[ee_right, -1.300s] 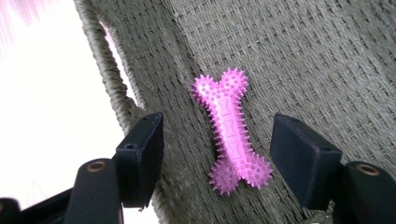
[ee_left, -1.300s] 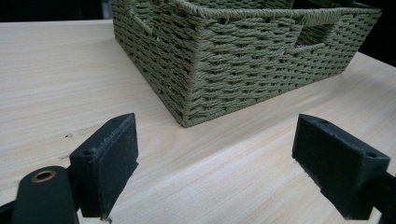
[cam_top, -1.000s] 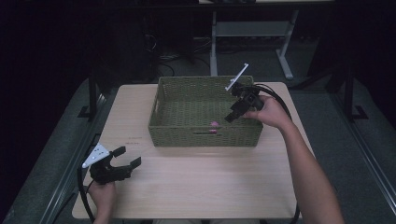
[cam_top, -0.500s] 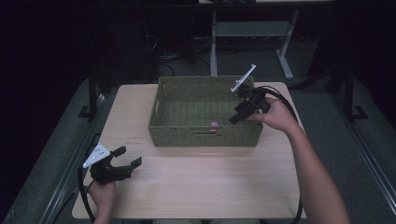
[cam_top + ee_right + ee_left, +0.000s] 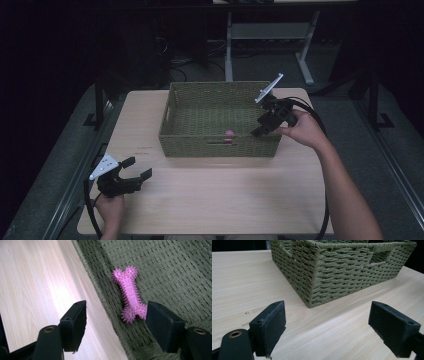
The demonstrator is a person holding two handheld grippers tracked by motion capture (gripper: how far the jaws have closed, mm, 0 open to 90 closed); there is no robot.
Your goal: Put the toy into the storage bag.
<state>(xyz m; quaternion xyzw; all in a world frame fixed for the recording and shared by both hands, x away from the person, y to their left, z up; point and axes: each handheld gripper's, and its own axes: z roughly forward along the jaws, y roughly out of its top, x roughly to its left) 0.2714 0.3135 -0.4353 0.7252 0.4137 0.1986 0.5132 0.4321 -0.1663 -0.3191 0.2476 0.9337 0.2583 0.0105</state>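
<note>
While the right claw hangs wide open, empty | pink spiked bone in basket — likely light, rubbery | grip its narrow shaft | left claw open too.

1. A pale rectangular wooden table is seen under dim light.
2. Grey carpeted floor is spread around it.
3. A white metal desk frame and dark cables are set behind, in shadow.
</note>
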